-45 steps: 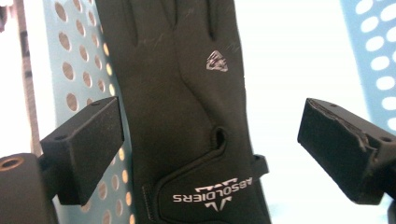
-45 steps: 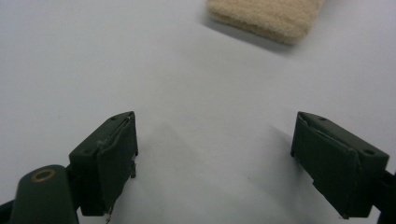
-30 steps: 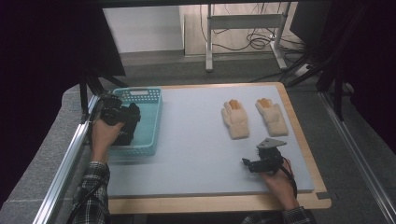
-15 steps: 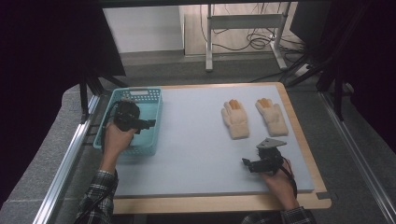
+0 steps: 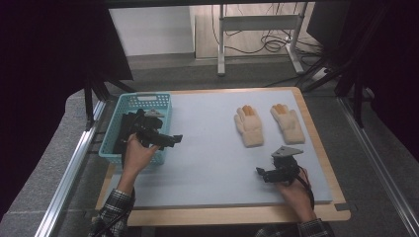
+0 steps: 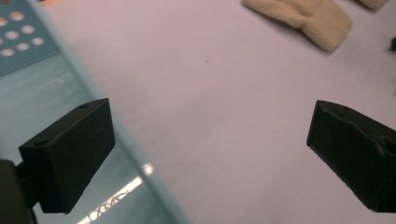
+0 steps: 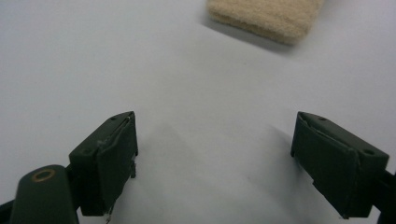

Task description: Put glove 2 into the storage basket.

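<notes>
- A pale grey-blue mat (image 5: 212,148) covers most of the wooden table (image 5: 237,217); wood shows as a border along the near edge and the right side.
- A teal plastic basket (image 5: 160,101) with perforated walls sits at the mat's left edge, its long side running away from the person. Dark contents lie inside it, too unclear to name. In the left gripper view the basket's rim (image 6: 112,130) crosses the picture diagonally, blurred.
- Two cream knit gloves with orange fingertips lie flat on the right half of the mat, fingers pointing away from the person. The left glove (image 5: 248,126) and the right glove (image 5: 287,123) lie side by side, near each other but apart.
- The cuff of one glove (image 7: 266,16) shows at the top of the right gripper view, and a cuff (image 6: 303,18) shows at the top of the left gripper view.
- The left gripper (image 5: 170,139) is held in the person's left hand (image 5: 136,155) over the basket's near right corner, jaws pointing right toward the mat. Its jaws stand wide apart with nothing between them; one is over the basket, the other over the mat.
- The right gripper (image 5: 262,174) is held in the right hand (image 5: 294,192) low over the mat, near the left glove's cuff, carrying a grey three-cornered plate (image 5: 286,151) on top. Its jaws are also spread wide and empty, bare mat between them.
- A plaid sleeve (image 5: 111,212) covers the left forearm.
</notes>
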The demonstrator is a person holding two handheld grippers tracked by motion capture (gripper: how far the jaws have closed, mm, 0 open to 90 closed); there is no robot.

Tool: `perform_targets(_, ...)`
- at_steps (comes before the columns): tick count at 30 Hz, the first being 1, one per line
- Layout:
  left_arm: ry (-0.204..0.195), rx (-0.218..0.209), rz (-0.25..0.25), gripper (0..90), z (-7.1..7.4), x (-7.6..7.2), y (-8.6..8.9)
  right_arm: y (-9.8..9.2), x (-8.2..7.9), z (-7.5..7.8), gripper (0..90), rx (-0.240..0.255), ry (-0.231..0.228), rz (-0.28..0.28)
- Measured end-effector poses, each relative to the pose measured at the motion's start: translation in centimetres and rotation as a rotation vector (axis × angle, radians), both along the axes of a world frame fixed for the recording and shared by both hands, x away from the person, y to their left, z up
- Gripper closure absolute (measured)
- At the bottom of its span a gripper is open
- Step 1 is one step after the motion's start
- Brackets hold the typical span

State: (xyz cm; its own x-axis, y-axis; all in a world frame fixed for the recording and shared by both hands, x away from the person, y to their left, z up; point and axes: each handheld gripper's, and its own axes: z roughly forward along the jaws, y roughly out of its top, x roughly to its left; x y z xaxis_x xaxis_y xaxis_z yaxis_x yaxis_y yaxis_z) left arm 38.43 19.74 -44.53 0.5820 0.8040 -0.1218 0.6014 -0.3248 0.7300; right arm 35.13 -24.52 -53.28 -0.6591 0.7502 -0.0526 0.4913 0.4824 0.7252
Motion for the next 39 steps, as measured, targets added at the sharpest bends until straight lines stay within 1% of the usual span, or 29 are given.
perform_targets(3, -0.014, 0.000, -0.037, 1.5, -0.1, -0.5, -1.3, 0.0, 0.0, 0.0, 14.3, 0.000, 0.000, 0.000)
perform_targets(7, -0.022, -0.003, -0.075, 1.4, -0.3, -1.3, -2.8, 0.0, 0.0, 0.0, 14.3, 0.000, 0.001, 0.000)
perform_targets(8, -0.028, -0.013, -0.093, 1.4, -0.5, -1.7, -3.5, 0.0, 0.0, 0.0, 14.3, 0.000, 0.000, 0.000)
perform_targets(12, -0.032, -0.031, -0.118, 1.4, -0.9, -2.3, -4.5, 0.0, 0.0, 0.0, 14.3, 0.000, 0.000, 0.000)
perform_targets(13, -0.036, -0.041, -0.136, 1.4, -1.3, -2.7, -5.2, 0.0, 0.0, 0.0, 14.3, -0.001, -0.002, 0.000)
perform_targets(15, -0.040, -0.048, -0.154, 1.4, -1.7, -3.0, -5.8, 0.0, 0.0, 0.0, 14.3, -0.001, -0.002, 0.001)
perform_targets(19, -0.051, -0.040, -0.190, 1.7, -2.6, -3.9, -7.1, 0.0, 0.0, 0.0, 14.3, -0.001, -0.001, 0.000)
perform_targets(20, -0.051, -0.040, -0.190, 1.7, -2.6, -3.9, -7.1, 0.0, 0.0, 0.0, 14.3, -0.001, -0.001, 0.000)
perform_targets(22, -0.051, -0.028, -0.208, 1.6, -3.1, -4.4, -7.8, 0.0, 0.0, 0.0, 14.3, 0.000, -0.001, -0.001)
perform_targets(23, -0.054, -0.014, -0.213, 1.6, -3.6, -4.8, -8.2, 0.0, 0.0, 0.0, 14.3, 0.000, -0.001, 0.000)
perform_targets(24, -0.054, -0.014, -0.213, 1.6, -3.6, -4.8, -8.2, 0.0, 0.0, 0.0, 14.3, 0.000, -0.001, 0.000)
perform_targets(27, -0.051, 0.021, -0.220, 1.5, -4.6, -5.7, -8.8, 0.0, 0.0, 0.0, 14.2, -0.001, -0.001, 0.000)
perform_targets(28, -0.051, 0.021, -0.220, 1.5, -4.6, -5.7, -8.8, 0.0, 0.0, 0.0, 14.2, -0.001, -0.001, 0.000)
perform_targets(29, -0.048, 0.024, -0.218, 1.5, -4.9, -5.9, -8.9, 0.0, 0.0, 0.0, 14.1, -0.001, -0.001, 0.000)
perform_targets(30, -0.047, 0.026, -0.216, 1.5, -5.2, -6.0, -8.9, 0.0, 0.0, 0.0, 12.3, -0.004, -0.002, -0.006)
perform_targets(33, -0.040, 0.027, -0.203, 1.5, -6.0, -6.7, -8.7, 0.0, 0.0, 0.0, 11.1, -0.004, 0.002, -0.018)
perform_targets(34, -0.040, 0.027, -0.203, 1.5, -6.0, -6.7, -8.7, 0.0, 0.0, 0.0, 11.1, -0.005, 0.002, -0.018)
perform_targets(35, -0.037, 0.034, -0.192, 1.5, -6.5, -7.0, -8.5, 0.0, 0.0, 0.0, 11.1, -0.004, 0.003, -0.018)
perform_targets(36, -0.037, 0.034, -0.192, 1.5, -6.5, -7.0, -8.5, 0.0, 0.1, 0.0, 11.1, -0.004, 0.003, -0.018)
perform_targets(37, -0.035, 0.043, -0.181, 1.5, -7.0, -7.3, -8.3, 0.0, 0.1, 0.0, 11.1, -0.005, 0.003, -0.017)
perform_targets(38, -0.035, 0.043, -0.181, 1.5, -7.0, -7.3, -8.3, 0.0, 0.1, 0.0, 11.1, -0.005, 0.003, -0.017)
perform_targets(39, -0.033, 0.050, -0.170, 1.5, -7.4, -7.5, -8.0, 0.0, 0.1, 0.0, 11.1, -0.004, 0.004, -0.018)
